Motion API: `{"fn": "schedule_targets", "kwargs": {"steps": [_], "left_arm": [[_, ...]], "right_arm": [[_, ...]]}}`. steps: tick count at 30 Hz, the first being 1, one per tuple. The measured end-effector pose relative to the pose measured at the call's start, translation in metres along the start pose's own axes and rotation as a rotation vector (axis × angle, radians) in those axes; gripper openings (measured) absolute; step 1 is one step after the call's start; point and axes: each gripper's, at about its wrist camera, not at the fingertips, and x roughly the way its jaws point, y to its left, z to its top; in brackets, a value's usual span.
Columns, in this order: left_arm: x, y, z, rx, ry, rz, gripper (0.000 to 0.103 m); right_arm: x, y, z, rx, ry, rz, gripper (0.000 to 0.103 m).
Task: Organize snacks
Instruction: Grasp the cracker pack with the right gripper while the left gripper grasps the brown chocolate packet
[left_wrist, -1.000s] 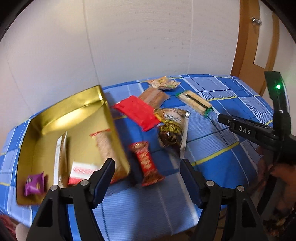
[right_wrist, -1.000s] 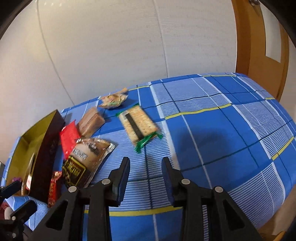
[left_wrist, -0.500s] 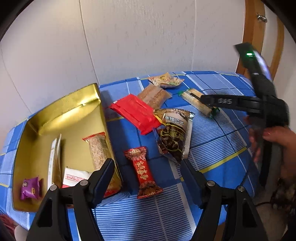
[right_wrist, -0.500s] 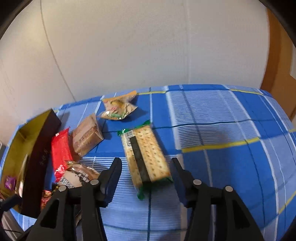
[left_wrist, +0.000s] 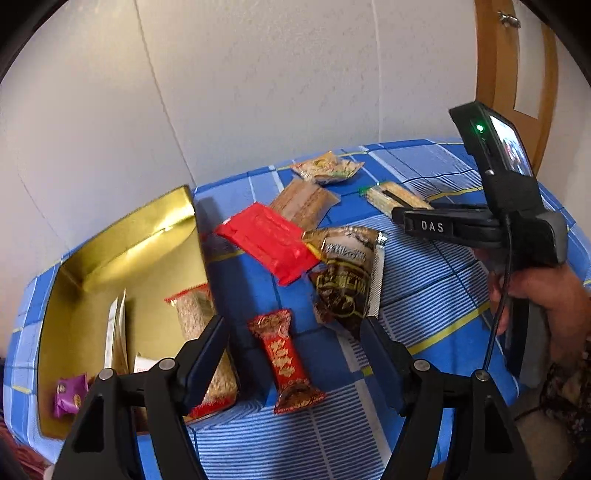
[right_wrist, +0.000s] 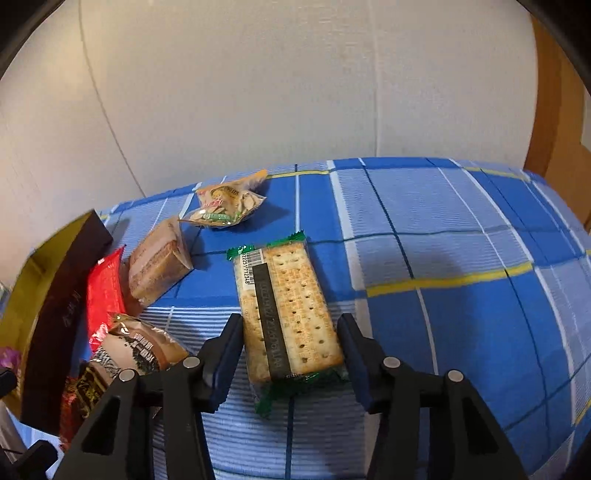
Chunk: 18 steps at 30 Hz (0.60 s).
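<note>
- Nearest the right wrist lens, the right gripper (right_wrist: 290, 356) has just been closing a little; its jaws straddle the near end of the cracker pack (right_wrist: 288, 310) at lower centre, small gaps at both sides, pads not pressing.
- Low in the left wrist view, the left gripper (left_wrist: 295, 349) stands wide and holds nothing, the red candy bar (left_wrist: 286, 360) lying between its jaws on the blue checked cloth (left_wrist: 424, 314).
- Left of that, the gold tray (left_wrist: 96, 258) holds a few snacks.
- Farther up, a dark snack bag (left_wrist: 347, 277), a red packet (left_wrist: 267, 245) and a brown pack (left_wrist: 304, 201) lie mid-frame.
</note>
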Motion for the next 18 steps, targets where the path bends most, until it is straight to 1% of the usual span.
{"fn": "schedule_targets", "kwargs": {"steps": [2, 7, 11, 13, 15, 18], "left_arm": [[0.001, -0.003, 0.004, 0.009, -0.003, -0.008, 0.074], [0.016, -0.015, 0.012, 0.062, 0.037, -0.020, 0.074], [0.026, -0.022, 0.019, 0.094, 0.050, 0.001, 0.074], [0.033, -0.025, 0.025, 0.100, 0.061, -0.002, 0.074], [0.043, -0.028, 0.029, 0.097, 0.098, -0.016, 0.074], [0.056, -0.033, 0.033, 0.085, 0.131, -0.017, 0.074]], "right_arm": [[-0.006, -0.002, -0.006, 0.018, -0.001, -0.013, 0.053], [-0.020, 0.000, -0.021, 0.009, 0.012, -0.074, 0.052], [-0.034, -0.015, -0.032, 0.090, 0.006, -0.096, 0.052], [-0.041, -0.025, -0.037, 0.138, -0.001, -0.096, 0.052], [-0.044, -0.032, -0.039, 0.169, -0.008, -0.080, 0.052], [-0.042, -0.033, -0.037, 0.170, -0.014, -0.078, 0.052]]}}
